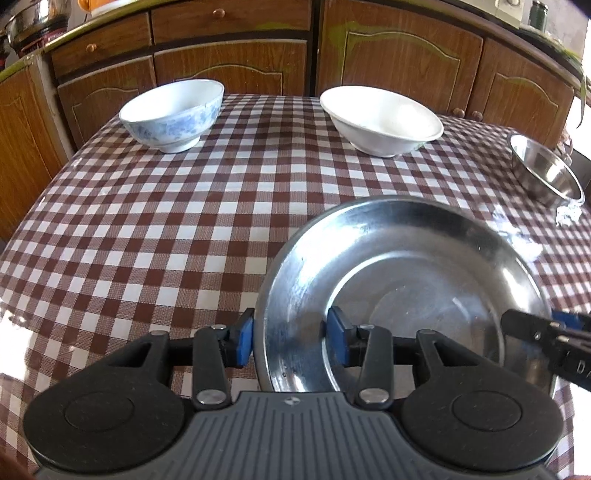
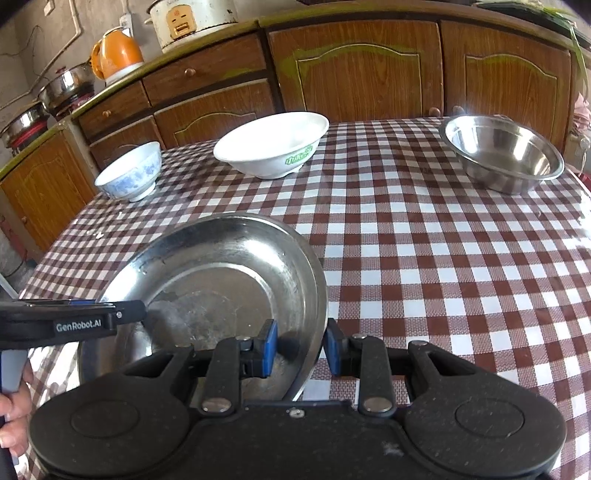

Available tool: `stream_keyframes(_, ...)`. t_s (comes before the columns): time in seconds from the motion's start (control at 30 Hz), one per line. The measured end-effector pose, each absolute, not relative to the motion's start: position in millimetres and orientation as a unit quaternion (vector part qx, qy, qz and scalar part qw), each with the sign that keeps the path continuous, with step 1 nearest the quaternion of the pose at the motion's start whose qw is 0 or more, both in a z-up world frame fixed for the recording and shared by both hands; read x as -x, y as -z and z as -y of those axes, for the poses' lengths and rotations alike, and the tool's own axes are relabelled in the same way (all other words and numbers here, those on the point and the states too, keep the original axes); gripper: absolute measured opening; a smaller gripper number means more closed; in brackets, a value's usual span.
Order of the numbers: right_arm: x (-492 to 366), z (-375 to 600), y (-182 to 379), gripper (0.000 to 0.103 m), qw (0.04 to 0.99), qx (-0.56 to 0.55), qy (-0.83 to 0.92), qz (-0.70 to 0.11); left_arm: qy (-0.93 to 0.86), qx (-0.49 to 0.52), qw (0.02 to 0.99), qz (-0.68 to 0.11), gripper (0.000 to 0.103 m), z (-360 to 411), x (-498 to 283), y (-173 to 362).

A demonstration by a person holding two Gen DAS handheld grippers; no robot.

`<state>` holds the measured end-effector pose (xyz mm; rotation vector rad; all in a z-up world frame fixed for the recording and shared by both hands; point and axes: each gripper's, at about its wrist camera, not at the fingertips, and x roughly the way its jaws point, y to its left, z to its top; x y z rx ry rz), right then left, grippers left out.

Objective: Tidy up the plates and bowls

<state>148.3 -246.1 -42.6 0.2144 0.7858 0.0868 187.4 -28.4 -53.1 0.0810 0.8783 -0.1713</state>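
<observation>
A wide steel plate [image 1: 424, 266] [image 2: 221, 273] lies near the front of the checked table [image 1: 147, 229]. My left gripper [image 1: 291, 339] straddles its left rim, one blue pad outside and one against the inner wall, shut on it. My right gripper [image 2: 301, 347] grips the opposite rim the same way. Each gripper shows in the other's view, the right gripper [image 1: 517, 325] and the left gripper [image 2: 136, 310]. At the back stand a blue-patterned bowl [image 1: 173, 114] [image 2: 129, 173], a white bowl [image 1: 380, 118] [image 2: 273, 147] and a steel bowl [image 1: 546, 170] [image 2: 502, 151].
Wooden cabinets [image 1: 236, 70] run close behind the table. On their counter sit an orange kettle [image 2: 118, 55], a rice cooker [image 2: 188, 22] and steel pots [image 2: 66, 88]. The table's left edge drops off near the blue-patterned bowl. A person's hand [image 2: 11, 413] holds the left gripper.
</observation>
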Motion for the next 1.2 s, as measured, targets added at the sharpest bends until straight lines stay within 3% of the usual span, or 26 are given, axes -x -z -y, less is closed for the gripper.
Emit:
stream_keyframes(0.2, -141.4, 248.9, 35.8, 0.04, 0.923, -0.096, -0.037, -0.371, 0.08, -0.036, 0.902, -0.424, 0.047, 25.7, -180.7, 46.1)
stream_keyframes(0.33, -132.2, 253.9, 25.4, 0.048, 0.927, -0.095, -0.035, -0.361, 0.074, -0.04, 0.902, -0.423, 0.055, 25.8, -172.5, 38.7)
stream_keyframes(0.5, -116.8, 257.6, 12.3, 0.049, 0.93, -0.098, -0.036, -0.351, 0.073, -0.03, 0.902, -0.425, 0.064, 29.4, -156.9, 27.9)
stream_keyframes(0.63, -104.8, 260.1, 0.4, 0.06, 0.932, -0.106, -0.043, -0.344, 0.08, -0.022, 0.905, -0.417, 0.076, 38.4, -141.9, 13.9)
stream_keyframes(1.2, -54.1, 289.1, -47.1, 0.066, 0.947, -0.118, -0.022, -0.299, 0.124, -0.03, 0.91, -0.394, 0.078, 90.6, -99.8, -17.5)
